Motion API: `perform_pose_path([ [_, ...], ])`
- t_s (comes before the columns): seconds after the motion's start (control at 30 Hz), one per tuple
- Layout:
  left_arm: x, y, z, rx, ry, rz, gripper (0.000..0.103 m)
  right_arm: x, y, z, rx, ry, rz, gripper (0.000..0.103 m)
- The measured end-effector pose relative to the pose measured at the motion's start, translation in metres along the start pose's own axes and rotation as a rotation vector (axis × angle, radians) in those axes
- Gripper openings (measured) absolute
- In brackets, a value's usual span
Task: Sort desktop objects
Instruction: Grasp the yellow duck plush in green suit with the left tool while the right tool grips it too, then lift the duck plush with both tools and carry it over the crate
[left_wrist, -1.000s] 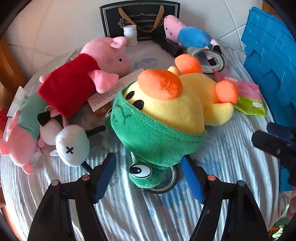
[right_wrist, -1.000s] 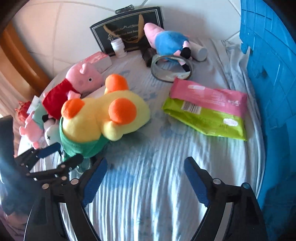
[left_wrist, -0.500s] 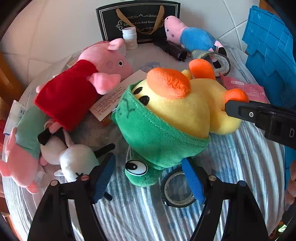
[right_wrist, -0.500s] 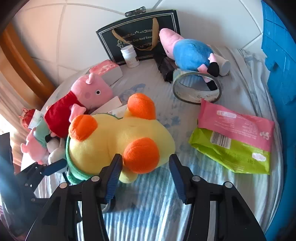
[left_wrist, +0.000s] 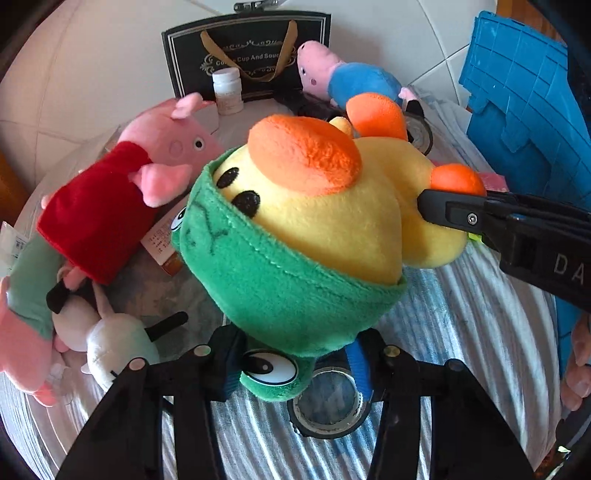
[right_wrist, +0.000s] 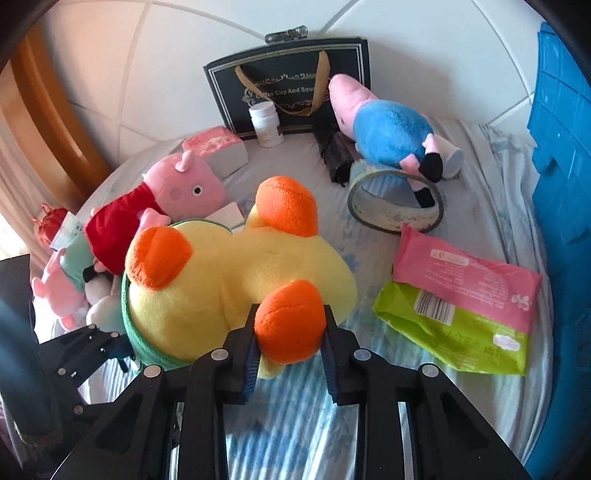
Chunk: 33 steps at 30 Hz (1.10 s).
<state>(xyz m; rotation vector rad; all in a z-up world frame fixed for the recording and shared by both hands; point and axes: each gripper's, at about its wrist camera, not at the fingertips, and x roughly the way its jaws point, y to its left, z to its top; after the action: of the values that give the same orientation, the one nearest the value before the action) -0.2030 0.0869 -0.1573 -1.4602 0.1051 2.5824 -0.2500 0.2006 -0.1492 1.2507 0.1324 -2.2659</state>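
Observation:
A big yellow duck plush with orange beak and feet and a green frog hood lies across the round table; it also shows in the right wrist view. My left gripper is shut on the green hood at the frog eye. My right gripper is shut on one orange foot; its black finger shows at the right of the left wrist view. The duck's head looks lifted off the cloth.
A red-dress pig plush, a blue-shirt pig plush, small white plushes, tape rolls, a pink-green wipes pack, a white bottle, a black gift bag, a blue crate at right.
Both grippers closed: the left onto the green hood, the right onto the orange foot after moving in. The duck's head rose and a tape roll beneath is uncovered.

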Motion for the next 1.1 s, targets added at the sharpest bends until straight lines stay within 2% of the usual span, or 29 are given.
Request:
perform_pose_path([
  [0.4, -0.123, -0.013, 0.009, 0.026, -0.265, 0.007, 0.047, -0.128, 0.035, 0.014, -0.048, -0.262, -0.020, 0.028],
  [0.63, -0.190, -0.040, 0.018, 0.103, -0.399, -0.023, 0.047, -0.210, 0.043, 0.012, -0.036, -0.386, -0.093, 0.028],
  [0.83, -0.235, -0.090, 0.050, 0.185, -0.489, -0.102, 0.047, -0.283, 0.022, 0.015, 0.001, -0.491, -0.185, 0.028],
  [1.1, -0.284, -0.198, 0.106, 0.319, -0.533, -0.229, 0.047, -0.382, -0.056, 0.025, 0.078, -0.576, -0.331, 0.029],
])
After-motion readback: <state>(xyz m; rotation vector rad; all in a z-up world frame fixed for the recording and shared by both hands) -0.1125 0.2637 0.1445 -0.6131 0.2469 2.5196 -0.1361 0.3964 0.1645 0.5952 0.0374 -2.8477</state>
